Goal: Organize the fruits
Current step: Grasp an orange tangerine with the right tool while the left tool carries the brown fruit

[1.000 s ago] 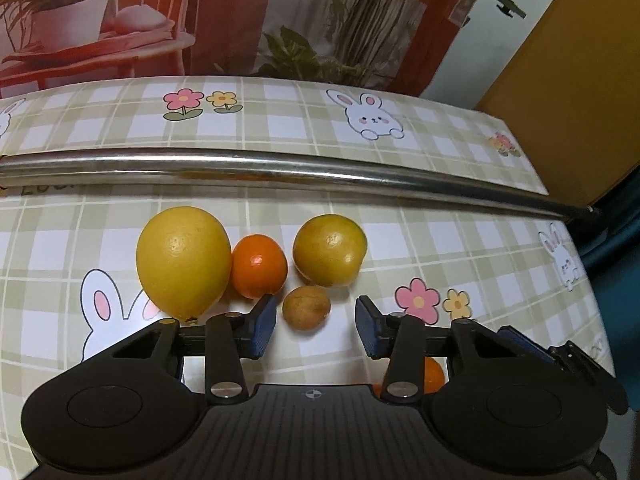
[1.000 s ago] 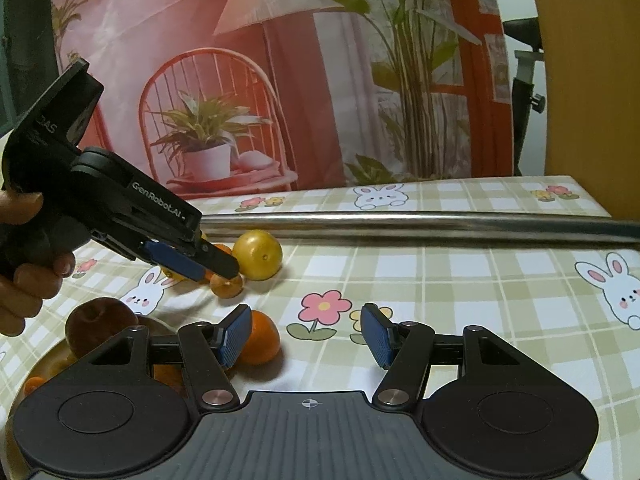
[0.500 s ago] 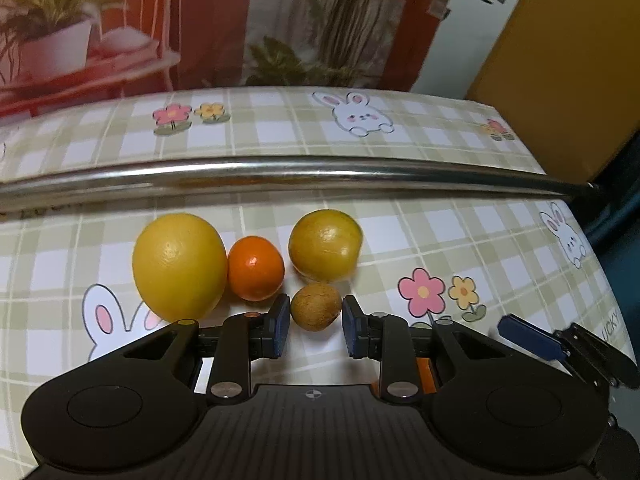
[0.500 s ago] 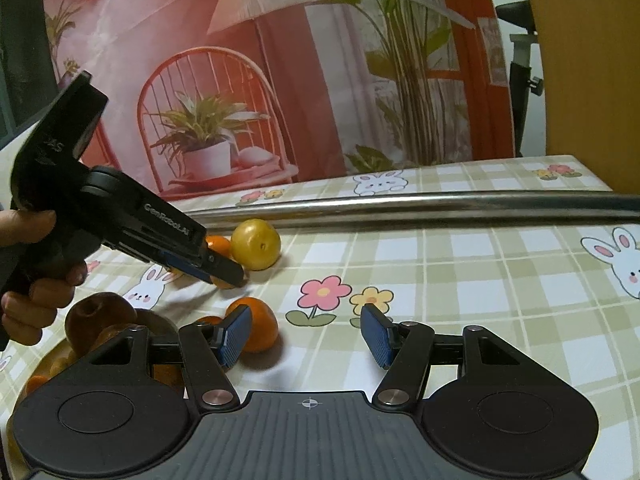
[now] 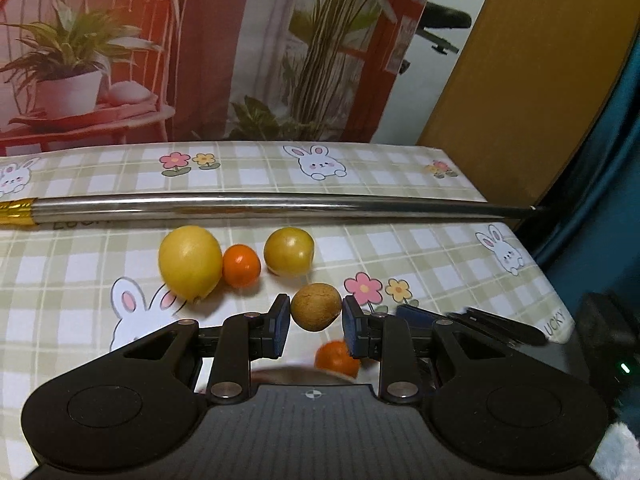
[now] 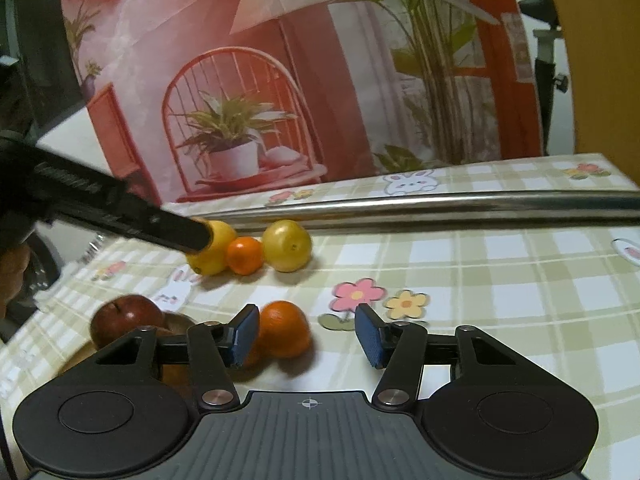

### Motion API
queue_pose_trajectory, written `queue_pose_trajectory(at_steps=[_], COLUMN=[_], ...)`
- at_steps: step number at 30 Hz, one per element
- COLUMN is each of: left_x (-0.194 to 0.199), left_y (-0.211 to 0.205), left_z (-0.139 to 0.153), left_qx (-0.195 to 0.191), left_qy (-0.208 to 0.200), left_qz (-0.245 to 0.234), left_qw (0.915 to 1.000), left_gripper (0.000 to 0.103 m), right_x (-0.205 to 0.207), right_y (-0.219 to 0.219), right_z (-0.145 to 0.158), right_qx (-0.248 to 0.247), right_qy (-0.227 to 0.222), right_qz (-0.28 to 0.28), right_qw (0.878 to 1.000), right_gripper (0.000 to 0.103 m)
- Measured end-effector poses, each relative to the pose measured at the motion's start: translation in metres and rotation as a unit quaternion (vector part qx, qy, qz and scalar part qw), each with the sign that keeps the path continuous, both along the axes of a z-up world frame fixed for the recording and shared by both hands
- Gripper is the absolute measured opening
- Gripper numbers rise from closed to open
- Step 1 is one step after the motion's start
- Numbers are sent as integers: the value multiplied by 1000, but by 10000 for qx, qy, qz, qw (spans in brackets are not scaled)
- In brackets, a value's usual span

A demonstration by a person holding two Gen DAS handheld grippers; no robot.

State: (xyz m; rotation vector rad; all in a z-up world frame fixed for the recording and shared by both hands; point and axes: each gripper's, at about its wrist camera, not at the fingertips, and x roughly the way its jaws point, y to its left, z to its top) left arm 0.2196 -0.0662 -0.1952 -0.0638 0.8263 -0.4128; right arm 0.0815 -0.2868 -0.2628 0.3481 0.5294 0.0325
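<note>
Gripping one small brown fruit (image 5: 314, 307) between two blue pads (image 5: 281, 325), left tool (image 5: 312, 326) pinched shut on it, fruit raised off the counter (image 5: 420, 264). Seen below it through the gap: one orange (image 5: 337, 358), blurred.

Lined up in a row just in front of one long metal rod (image 5: 280, 205): three fruits. At the left, one large yellow lemon (image 5: 190, 262); touching its right side, one small orange tangerine (image 5: 241, 265); a little apart to the right, one round yellow-green fruit (image 5: 289, 251).

From the right wrist view, same row of three: lemon (image 6: 218, 248), tangerine (image 6: 245, 255), yellow-green fruit (image 6: 287, 245), rod (image 6: 440, 203) behind. Crossing in from the left, black body of the left tool (image 6: 120, 216), tip overlapping the lemon; pinched fruit hidden there.

Right tool (image 6: 306, 334) spread wide, nothing between its two blue pads (image 6: 370, 336), hanging low over the counter (image 6: 480, 280). Just behind its left pad, one orange (image 6: 285, 329) resting on the checked cloth. Farther left, one red apple (image 6: 127, 316) sitting in a bowl (image 6: 178, 322), mostly hidden by the tool body; more orange-coloured fruit beneath, count impossible to tell.

Printed on the cloth: rabbits and flowers, two flowers (image 6: 358, 295) beside the right pad.
</note>
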Motion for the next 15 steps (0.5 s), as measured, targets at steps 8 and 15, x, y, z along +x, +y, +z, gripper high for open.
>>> queue_pose_trajectory(at_steps=[8,15], left_x=[-20,-31], left_y=[10,9], left_z=[-1,-2], left_qx=[43,28], left_qy=[-83,-175], left_qz=[199,287], left_qw=[9998,9994], left_gripper=[30,30], right_x=[25,20], right_y=[7,2], right_z=[-6,-9], right_qx=[249,352], right_qy=[277,245], right_qz=[173,-10], right_qw=[9992,9991], right_gripper=[48,43])
